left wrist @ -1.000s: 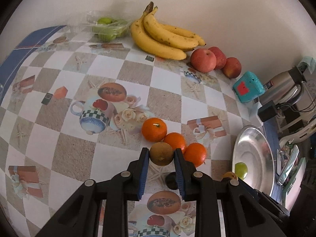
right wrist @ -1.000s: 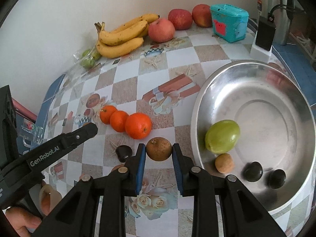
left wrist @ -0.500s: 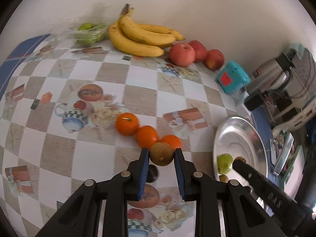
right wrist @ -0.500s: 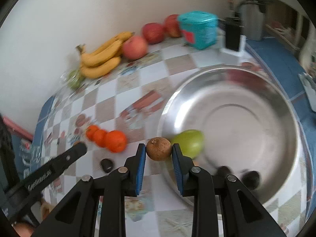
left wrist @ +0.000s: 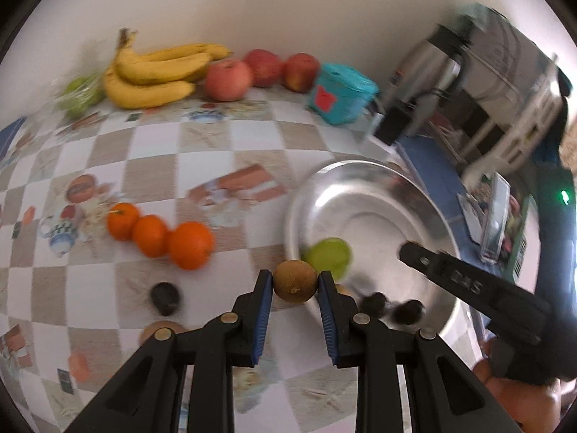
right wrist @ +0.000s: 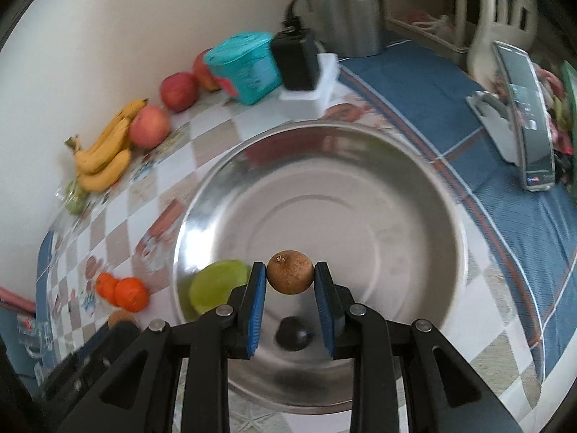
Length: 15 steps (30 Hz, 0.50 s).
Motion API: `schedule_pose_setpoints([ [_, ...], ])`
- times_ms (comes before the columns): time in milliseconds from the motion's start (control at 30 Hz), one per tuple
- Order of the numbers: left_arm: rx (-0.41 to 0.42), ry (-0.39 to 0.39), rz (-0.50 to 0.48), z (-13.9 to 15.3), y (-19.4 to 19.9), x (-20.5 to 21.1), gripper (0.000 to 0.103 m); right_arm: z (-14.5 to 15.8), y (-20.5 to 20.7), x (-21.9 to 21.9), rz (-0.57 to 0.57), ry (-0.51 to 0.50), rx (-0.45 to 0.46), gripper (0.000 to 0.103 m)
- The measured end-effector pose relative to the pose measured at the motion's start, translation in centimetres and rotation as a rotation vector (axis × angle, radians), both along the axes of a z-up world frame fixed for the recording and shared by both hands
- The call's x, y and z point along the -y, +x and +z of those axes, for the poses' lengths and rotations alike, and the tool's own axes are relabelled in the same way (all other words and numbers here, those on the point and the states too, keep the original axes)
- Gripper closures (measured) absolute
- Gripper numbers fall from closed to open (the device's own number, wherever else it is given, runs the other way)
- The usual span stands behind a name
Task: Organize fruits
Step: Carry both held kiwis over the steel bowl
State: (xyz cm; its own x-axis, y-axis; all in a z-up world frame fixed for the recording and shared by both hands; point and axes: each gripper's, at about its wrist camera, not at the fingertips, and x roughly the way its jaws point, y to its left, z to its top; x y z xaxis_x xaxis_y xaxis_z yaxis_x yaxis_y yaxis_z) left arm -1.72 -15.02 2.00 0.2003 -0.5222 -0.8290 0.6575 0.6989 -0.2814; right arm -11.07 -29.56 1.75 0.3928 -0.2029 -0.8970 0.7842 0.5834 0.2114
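My left gripper is shut on a small brown round fruit, held above the table just left of the steel bowl. My right gripper is shut on a second brown round fruit over the inside of the bowl. In the bowl lie a green fruit and a dark fruit. Three oranges sit in a row on the checked cloth, with a dark fruit and a brown fruit near them. The right gripper's finger shows over the bowl in the left wrist view.
Bananas, red apples and bagged green fruit line the wall. A teal box, a black charger on a white block and a steel kettle stand behind the bowl. A blue cloth lies right.
Both grippers have swung right, each still holding its brown fruit. The right one has gone from the table's edge of the bowl to over its inside; the left one has reached the bowl's left rim.
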Motion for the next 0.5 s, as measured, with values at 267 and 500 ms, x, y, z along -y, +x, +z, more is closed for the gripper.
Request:
schedule_pose_setpoints([
  [267, 0.044, -0.034, -0.106, -0.3, -2.5, 3.0, 0.075, 0.3, -0.6, 1.0, -0.058, -0.064, -0.014, 0.074],
  [500, 0.089, -0.028, -0.147, -0.8, -3.2, 5.0, 0.075, 0.3, -0.6, 1.7, -0.074, -0.073, 0.012, 0.074],
])
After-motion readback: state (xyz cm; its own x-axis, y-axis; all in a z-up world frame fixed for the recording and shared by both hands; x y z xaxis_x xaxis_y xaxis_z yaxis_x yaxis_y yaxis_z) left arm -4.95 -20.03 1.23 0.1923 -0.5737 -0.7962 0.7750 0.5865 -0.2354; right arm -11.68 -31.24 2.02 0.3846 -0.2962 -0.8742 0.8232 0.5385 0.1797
